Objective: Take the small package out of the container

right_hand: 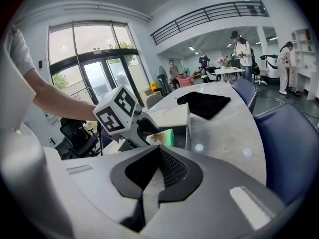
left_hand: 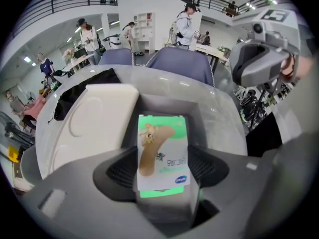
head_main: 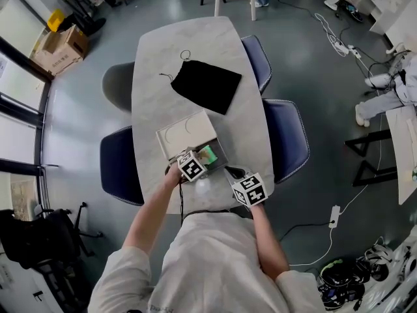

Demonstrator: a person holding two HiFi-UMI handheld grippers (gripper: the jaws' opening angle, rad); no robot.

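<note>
Small package (left_hand: 162, 156), green-edged with a pale printed face, is clamped between the two pads of the left hand-held gripper (left_hand: 162, 176), at the open mouth of the grey container (left_hand: 214, 121). Only the left gripper view shows that grip plainly. From the head view the package (head_main: 207, 154) is just a green patch in the container (head_main: 220, 150), and the marker cube of the left hand-held gripper (head_main: 195, 163) covers its near end. The right gripper view catches a sliver of green (right_hand: 168, 137) beyond the left hand-held gripper (right_hand: 130, 123). It also shows the right hand-held gripper (right_hand: 154, 168) closed on nothing, its dark pads brought together. The head view puts this one (head_main: 242, 182) just right of the container, low over the bench (head_main: 189, 44). The white lid (head_main: 186, 132) lies open on the container's far left side. The container stands close to the bench's near edge, by the person. A bare stretch of bench separates the lid from the black pouch (head_main: 205, 83), and blue chairs (head_main: 287, 139) crowd the right edge. The package hides the container's floor, so I cannot tell whether the two touch underneath.
</note>
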